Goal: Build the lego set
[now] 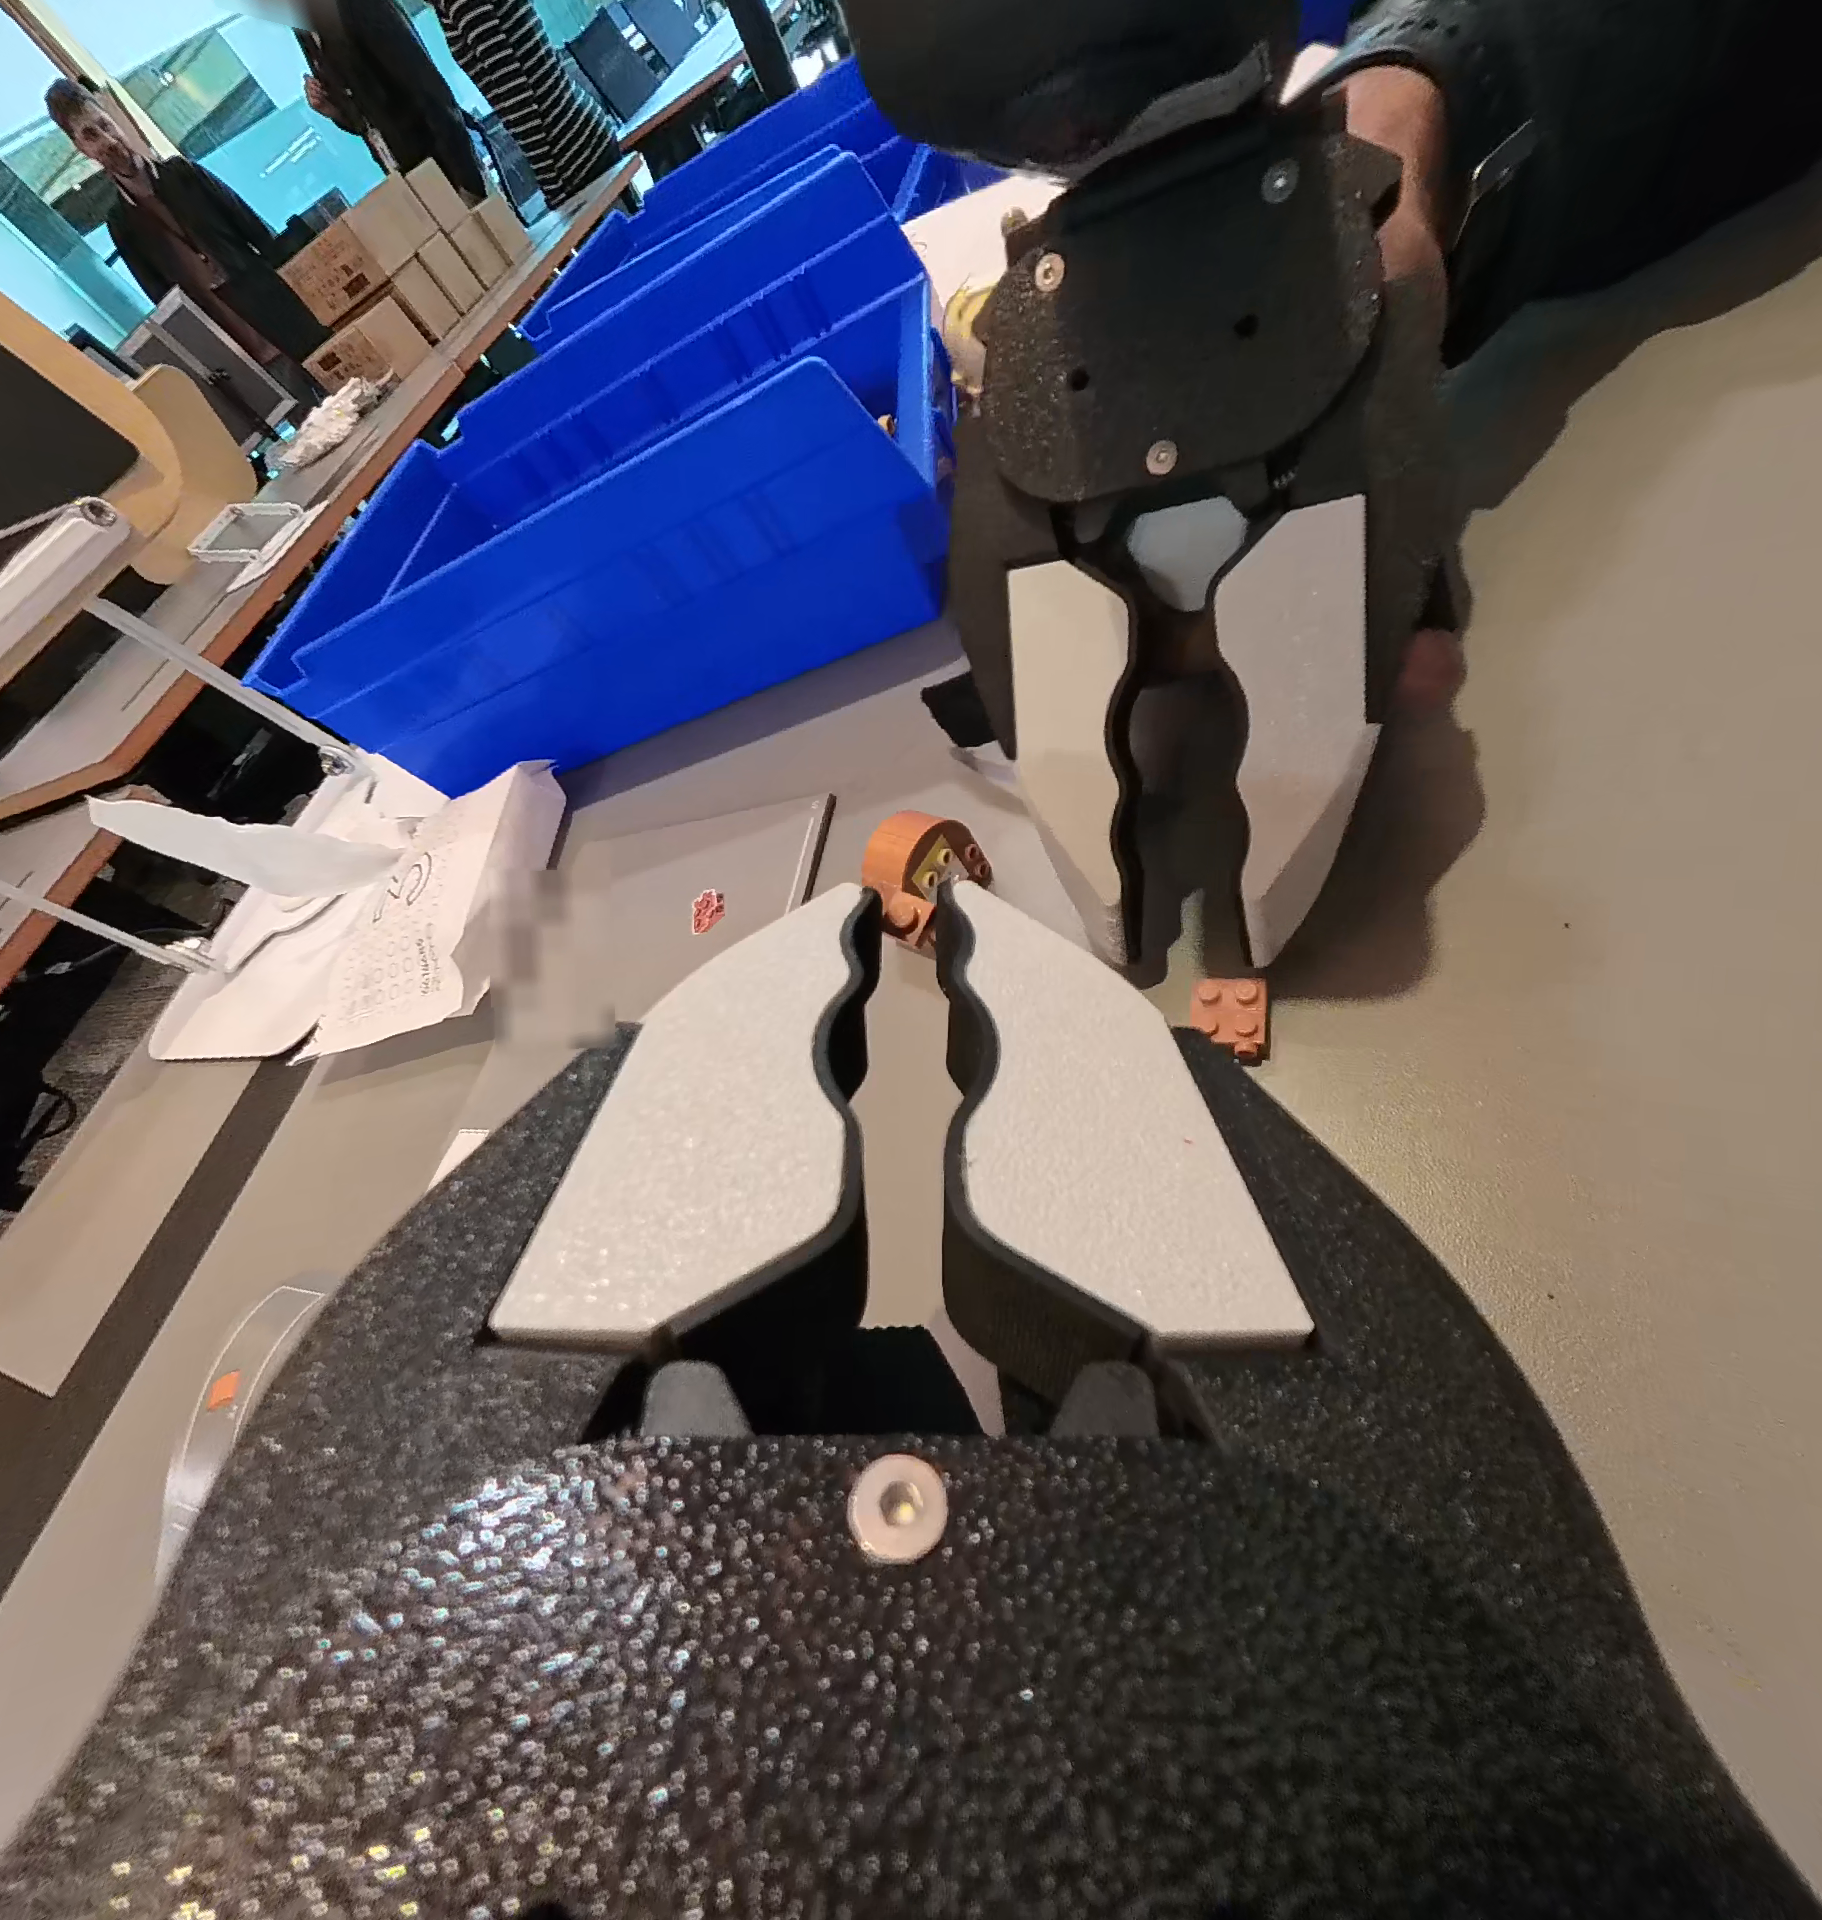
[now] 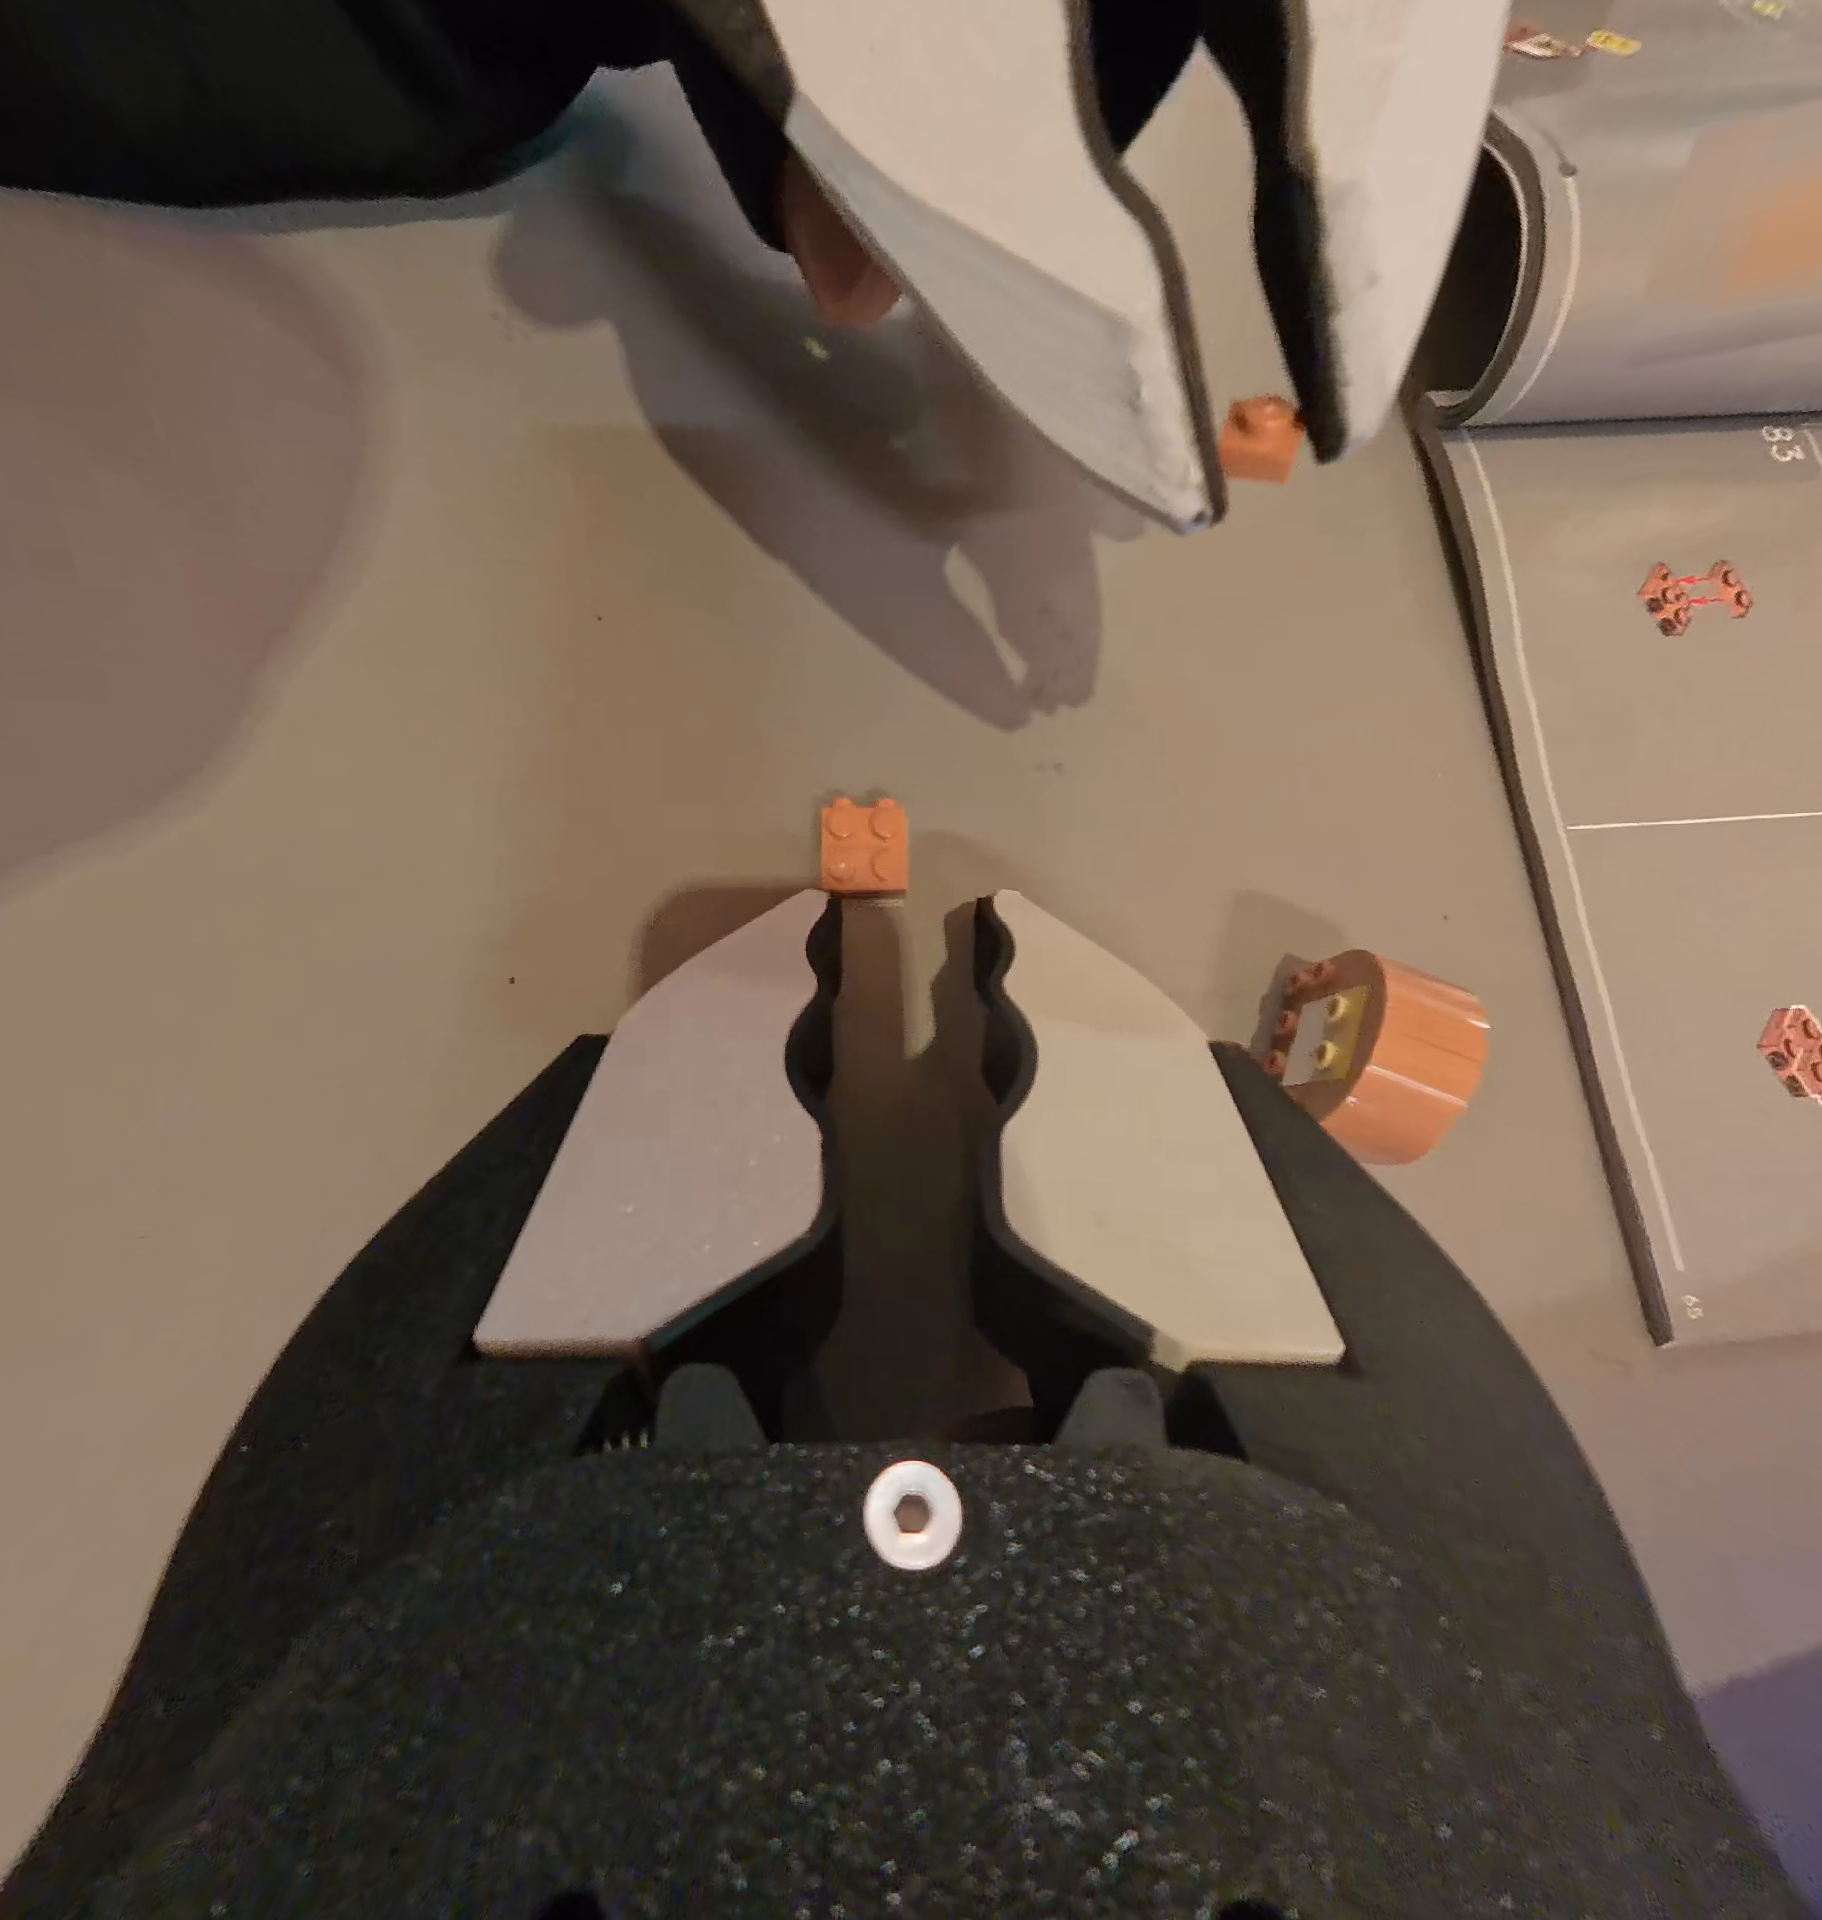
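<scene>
Your left claw (image 1: 905, 902) is closed to a narrow gap on a small brown one-stud brick (image 1: 908, 918), with both pads pressed against its sides; the right wrist view shows the same brick (image 2: 1262, 438) pinched at the fingertips above the worktop (image 2: 367, 727).

Just beyond that brick, at twelve o'clock from your left fingertips, a round brown brick assembly (image 1: 922, 850) lies tipped on its side on the worktop, its studded face with a yellow and grey insert turned toward you. In the right wrist view the same assembly (image 2: 1385, 1055) lies at about three o'clock from your right claw, just beside its right finger.

Your right claw (image 2: 912, 902) stands moderately open and holds nothing. A brown two-by-two brick (image 2: 863, 847) sits on the worktop just ahead of its left fingertip, at about eleven o'clock, apart from the right pad. From the left wrist view that brick (image 1: 1231, 1010) lies directly below the right claw's tips, at about three o'clock from your left claw.

Further out, an open instruction booklet (image 2: 1665, 935) with small brick pictures lies at three o'clock in the right view. In the left view, blue plastic bins (image 1: 678, 499) stand at eleven o'clock, with crumpled white paper (image 1: 346, 914) at nine o'clock and stacked cardboard boxes (image 1: 387, 270) on a far table.
</scene>
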`<state>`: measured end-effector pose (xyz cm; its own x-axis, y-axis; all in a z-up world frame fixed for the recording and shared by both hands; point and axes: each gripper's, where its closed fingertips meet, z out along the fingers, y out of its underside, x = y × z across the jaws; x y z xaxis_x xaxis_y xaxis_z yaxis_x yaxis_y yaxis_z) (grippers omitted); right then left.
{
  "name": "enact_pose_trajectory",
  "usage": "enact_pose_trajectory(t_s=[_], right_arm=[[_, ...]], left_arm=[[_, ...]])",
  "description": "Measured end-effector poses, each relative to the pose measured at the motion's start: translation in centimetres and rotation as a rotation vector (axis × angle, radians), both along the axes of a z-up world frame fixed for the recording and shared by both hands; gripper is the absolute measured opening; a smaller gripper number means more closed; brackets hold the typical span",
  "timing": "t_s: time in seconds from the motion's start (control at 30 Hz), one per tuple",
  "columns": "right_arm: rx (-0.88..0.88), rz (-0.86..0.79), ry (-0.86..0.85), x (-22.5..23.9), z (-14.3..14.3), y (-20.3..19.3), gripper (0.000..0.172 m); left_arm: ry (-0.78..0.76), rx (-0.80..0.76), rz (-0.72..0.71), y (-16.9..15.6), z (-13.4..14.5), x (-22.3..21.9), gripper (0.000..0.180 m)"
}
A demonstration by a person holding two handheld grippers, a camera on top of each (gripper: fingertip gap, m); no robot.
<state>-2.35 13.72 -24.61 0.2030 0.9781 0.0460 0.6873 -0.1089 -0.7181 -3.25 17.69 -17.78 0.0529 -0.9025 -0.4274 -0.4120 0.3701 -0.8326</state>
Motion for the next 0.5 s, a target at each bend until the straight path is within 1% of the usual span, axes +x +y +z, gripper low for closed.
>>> enact_pose_trajectory(t_s=[0.5], right_arm=[[0.029,-0.02,-0.032,-0.37,-0.19,-0.38,0.024]], left_arm=[[0.008,-0.002,-0.001,0.0,-0.1,-0.06,0.009]])
